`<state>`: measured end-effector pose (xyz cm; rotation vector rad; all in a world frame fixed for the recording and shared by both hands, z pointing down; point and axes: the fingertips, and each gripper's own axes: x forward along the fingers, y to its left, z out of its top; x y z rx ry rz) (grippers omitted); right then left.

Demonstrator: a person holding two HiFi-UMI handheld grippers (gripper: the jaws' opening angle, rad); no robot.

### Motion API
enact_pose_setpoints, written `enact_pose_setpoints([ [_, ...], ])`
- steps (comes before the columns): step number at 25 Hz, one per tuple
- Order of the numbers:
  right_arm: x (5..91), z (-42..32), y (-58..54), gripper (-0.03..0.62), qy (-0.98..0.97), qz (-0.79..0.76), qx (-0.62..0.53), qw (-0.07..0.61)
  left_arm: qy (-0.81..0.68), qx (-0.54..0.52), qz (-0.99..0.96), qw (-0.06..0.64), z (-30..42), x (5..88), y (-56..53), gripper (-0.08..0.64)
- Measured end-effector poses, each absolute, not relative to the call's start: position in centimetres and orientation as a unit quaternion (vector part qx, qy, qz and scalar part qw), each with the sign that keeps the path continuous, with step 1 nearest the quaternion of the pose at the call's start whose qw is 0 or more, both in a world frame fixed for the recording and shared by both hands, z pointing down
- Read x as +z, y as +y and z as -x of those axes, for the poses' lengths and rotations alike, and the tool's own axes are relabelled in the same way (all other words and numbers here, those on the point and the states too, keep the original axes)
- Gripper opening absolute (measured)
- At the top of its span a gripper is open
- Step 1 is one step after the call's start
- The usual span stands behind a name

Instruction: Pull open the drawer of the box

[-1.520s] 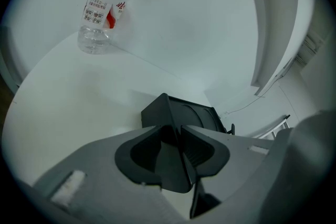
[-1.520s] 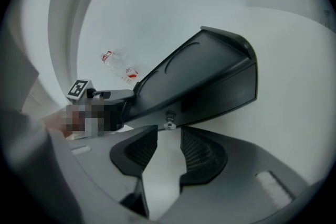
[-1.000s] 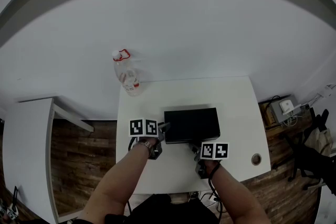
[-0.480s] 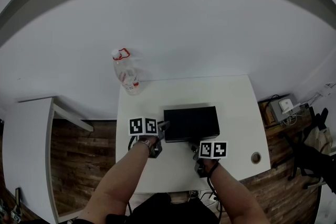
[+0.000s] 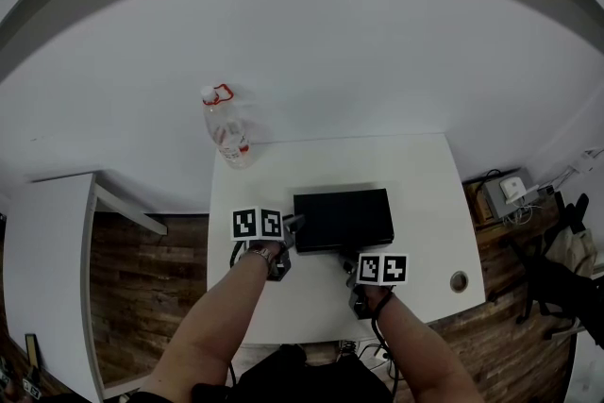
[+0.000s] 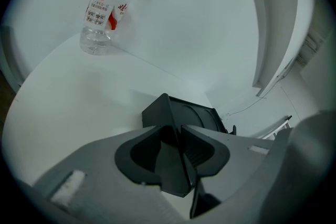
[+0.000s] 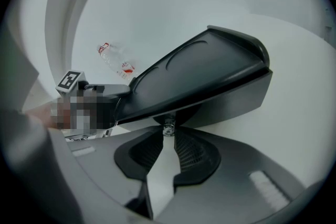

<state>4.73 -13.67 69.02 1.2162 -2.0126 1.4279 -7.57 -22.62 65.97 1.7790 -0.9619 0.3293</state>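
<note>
Drawer knob [image 7: 168, 127], a small metal stud on the front of the black box [image 5: 343, 219], sits between the tips of the right gripper [image 7: 168, 131]. The jaws have just been closing and are now clamped on the knob. From above, the drawer does not yet stick out of the box.

The left gripper [image 6: 179, 126] has its jaws together with nothing between them. Their tips are at the box's left end, right by its near corner; whether they press on it cannot be told.

The box lies flat near the middle of the white surface [image 5: 415, 193], its long side facing the person, with the left gripper at its left end and the right gripper at its front. A clear plastic bottle [image 5: 226, 132] with a red label stands at the far left corner of the surface, well apart from the box.
</note>
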Motion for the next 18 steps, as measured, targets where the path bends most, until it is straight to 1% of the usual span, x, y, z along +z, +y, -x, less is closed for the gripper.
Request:
enact_pose_setpoints([
  [18,68.9,-4.9,-11.4,0.069,-0.716,-0.431,0.515,0.190,-0.399,0.137,-0.743,0.520,7.6,66.0,-22.6,0.132],
])
